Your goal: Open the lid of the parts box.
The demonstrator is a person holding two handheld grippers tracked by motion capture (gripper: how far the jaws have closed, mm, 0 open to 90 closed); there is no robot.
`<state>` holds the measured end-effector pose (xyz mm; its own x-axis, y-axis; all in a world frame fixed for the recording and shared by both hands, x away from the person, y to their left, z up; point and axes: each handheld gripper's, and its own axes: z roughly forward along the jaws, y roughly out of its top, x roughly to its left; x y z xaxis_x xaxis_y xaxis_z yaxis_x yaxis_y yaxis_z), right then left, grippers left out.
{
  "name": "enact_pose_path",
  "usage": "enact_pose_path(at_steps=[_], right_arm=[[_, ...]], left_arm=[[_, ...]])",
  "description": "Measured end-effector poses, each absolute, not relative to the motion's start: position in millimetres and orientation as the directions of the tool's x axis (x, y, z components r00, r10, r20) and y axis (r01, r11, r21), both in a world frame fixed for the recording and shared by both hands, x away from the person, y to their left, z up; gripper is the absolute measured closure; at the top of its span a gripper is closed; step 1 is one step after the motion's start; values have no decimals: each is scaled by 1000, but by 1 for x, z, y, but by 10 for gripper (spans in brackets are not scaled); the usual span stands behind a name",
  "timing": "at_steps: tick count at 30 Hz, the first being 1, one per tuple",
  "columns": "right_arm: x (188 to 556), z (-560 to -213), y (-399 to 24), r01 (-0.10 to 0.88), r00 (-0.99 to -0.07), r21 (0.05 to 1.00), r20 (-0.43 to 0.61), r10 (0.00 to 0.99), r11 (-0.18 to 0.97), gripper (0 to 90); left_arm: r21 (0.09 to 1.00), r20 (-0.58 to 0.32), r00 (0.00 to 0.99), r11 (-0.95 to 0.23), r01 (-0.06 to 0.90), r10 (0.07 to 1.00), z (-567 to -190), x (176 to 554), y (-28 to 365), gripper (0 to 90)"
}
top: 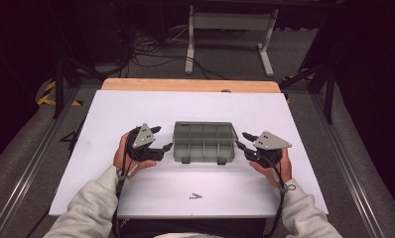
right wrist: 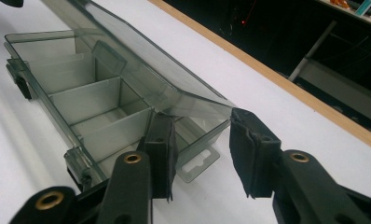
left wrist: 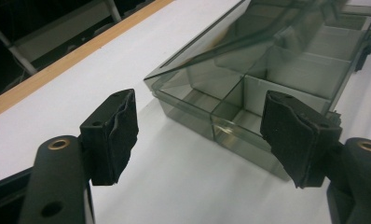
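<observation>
The smoky compartment box [top: 204,142] sits mid-table between the left gripper [top: 162,137] and right gripper [top: 241,140], both open and gripping nothing. The gripper views reveal its lid [right wrist: 141,70] raised ajar — from above it looks flat — while two screws [top: 195,197] lie nearer the person.

Compartment box [top: 204,142] sits mid-table [top: 265,106] between my left gripper [top: 162,138] and right gripper [top: 241,140]. Screws [top: 195,197] lie nearer me, before it.
</observation>
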<state>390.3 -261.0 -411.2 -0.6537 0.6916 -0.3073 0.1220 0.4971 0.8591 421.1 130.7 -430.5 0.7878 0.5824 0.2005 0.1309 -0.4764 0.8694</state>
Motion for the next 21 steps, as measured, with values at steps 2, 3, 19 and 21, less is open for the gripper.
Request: enact_pose_path(at_steps=[2, 3, 19, 21], right_arm=[[391, -409, -259, 111, -655, 860, -314, 687, 499, 662], [392, -408, -259, 108, -655, 861, -314, 687, 497, 674], [402, -395, -254, 69, -663, 872, -323, 675, 485, 744], [403, -394, -254, 65, -660, 872, -327, 676, 485, 753]], left_arm=[[865, 229, 787, -491, 106, 573, -427, 421, 124, 312], [865, 235, 784, -492, 101, 574, -426, 422, 122, 331], [890, 250, 797, -455, 35, 550, -408, 436, 112, 649], [892, 247, 797, -450, 36, 552, -406, 438, 112, 663]])
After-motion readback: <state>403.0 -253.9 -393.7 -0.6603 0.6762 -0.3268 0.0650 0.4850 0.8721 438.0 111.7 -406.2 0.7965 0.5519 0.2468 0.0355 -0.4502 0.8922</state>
